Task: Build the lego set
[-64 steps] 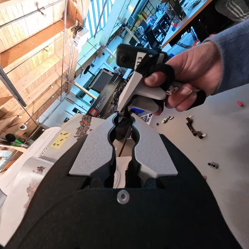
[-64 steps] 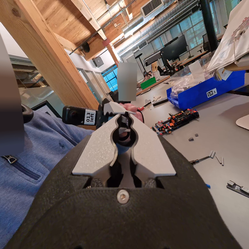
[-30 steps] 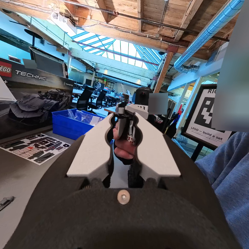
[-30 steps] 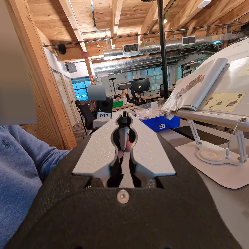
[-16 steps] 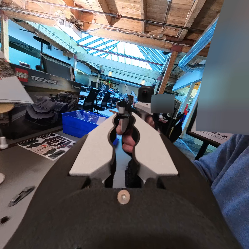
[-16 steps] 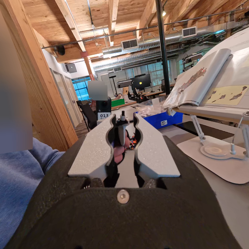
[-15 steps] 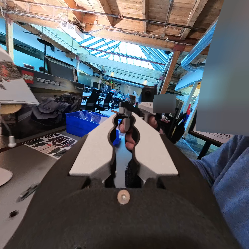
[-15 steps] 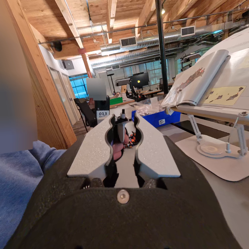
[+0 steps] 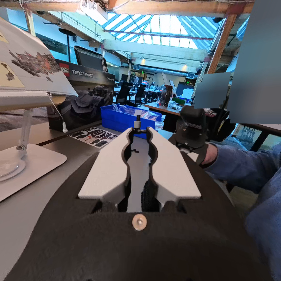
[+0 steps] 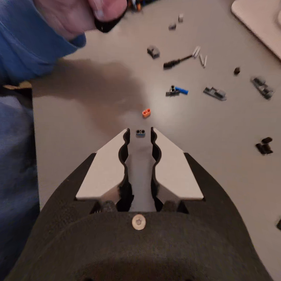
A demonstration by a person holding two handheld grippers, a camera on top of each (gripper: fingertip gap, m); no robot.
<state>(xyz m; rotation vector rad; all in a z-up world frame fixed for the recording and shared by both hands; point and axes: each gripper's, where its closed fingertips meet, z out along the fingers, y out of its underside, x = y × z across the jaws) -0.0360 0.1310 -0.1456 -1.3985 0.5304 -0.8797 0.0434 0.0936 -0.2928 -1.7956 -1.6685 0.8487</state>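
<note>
Jaws of the right gripper parted and empty, poised above a small grey-and-blue two-hole piece lying on the tabletop in line with the gap, apparently not yet touching; jaws of the left gripper clenched on a small black-and-grey pin assembly, held aloft with its grey barrel standing upright above the tips. Orange two-hole piece lying just beyond the grey one, black-and-blue connector and other loose grey and black parts scattered farther off; blue parts bin, set's box and instruction booklet on its stand visible from the left wrist camera. Step in hand, by the look of it: picking up the next part for the held assembly. Best done by lowering straight down, keeping the piece centred between the tips, closing squarely on its two long sides so it neither twists nor skids away, and steering clear of the orange neighbour
</note>
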